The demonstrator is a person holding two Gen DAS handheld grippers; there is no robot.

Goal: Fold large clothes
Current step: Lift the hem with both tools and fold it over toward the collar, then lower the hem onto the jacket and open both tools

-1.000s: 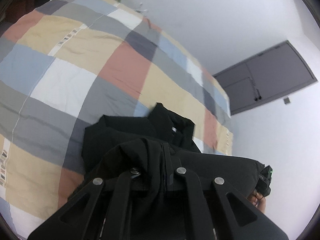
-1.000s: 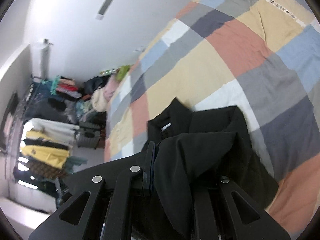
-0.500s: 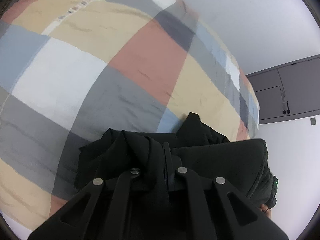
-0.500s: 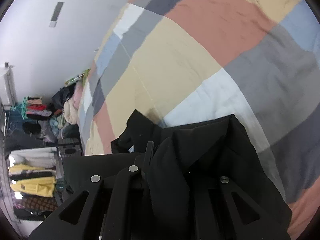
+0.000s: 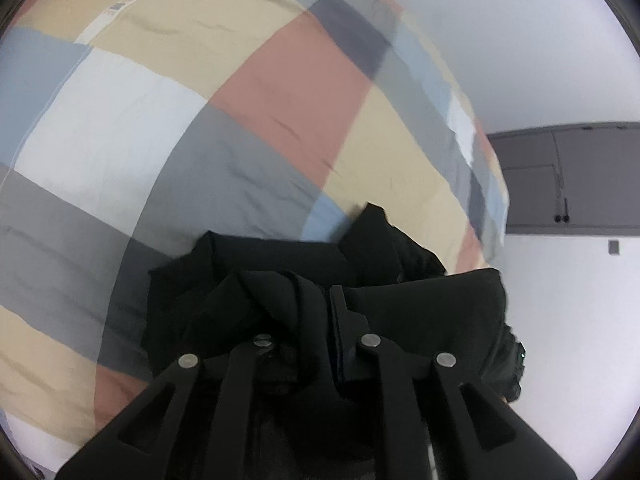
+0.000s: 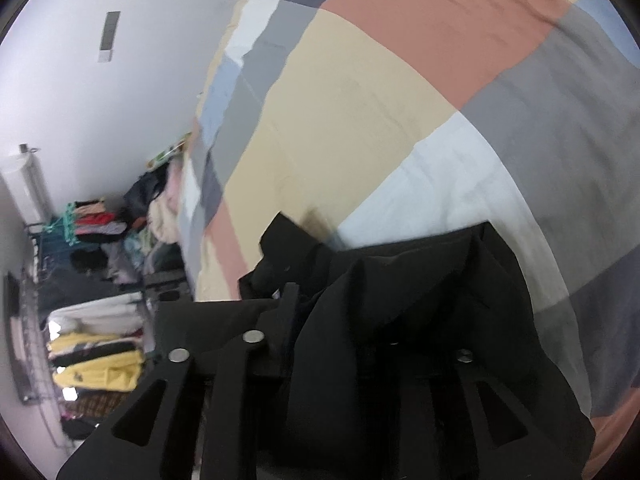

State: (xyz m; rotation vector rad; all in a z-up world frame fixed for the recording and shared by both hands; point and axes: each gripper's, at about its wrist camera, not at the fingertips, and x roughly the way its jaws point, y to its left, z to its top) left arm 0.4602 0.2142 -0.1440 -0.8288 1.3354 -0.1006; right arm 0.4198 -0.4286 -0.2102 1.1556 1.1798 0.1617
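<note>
A large black garment (image 5: 420, 308) hangs bunched between my two grippers over the patchwork bed cover (image 5: 248, 168). My left gripper (image 5: 320, 304) is shut on a fold of the black cloth, which drapes over its fingers. In the right wrist view the same black garment (image 6: 420, 320) covers the right finger of my right gripper (image 6: 316, 304), which is shut on the cloth. The garment's collar end (image 6: 288, 248) touches the cover ahead. The fingertips are hidden by fabric.
The bed cover (image 6: 400, 100) has tan, salmon, grey, white and blue patches. A rack with hanging clothes (image 6: 96, 344) and a pile of clothes (image 6: 160, 208) stand past the bed's left edge. A grey cabinet (image 5: 572, 180) is on the white wall to the right.
Both grippers have moved forward and lower over the bed with the garment. The collar end now lies nearer and the cover fills more of both views.
</note>
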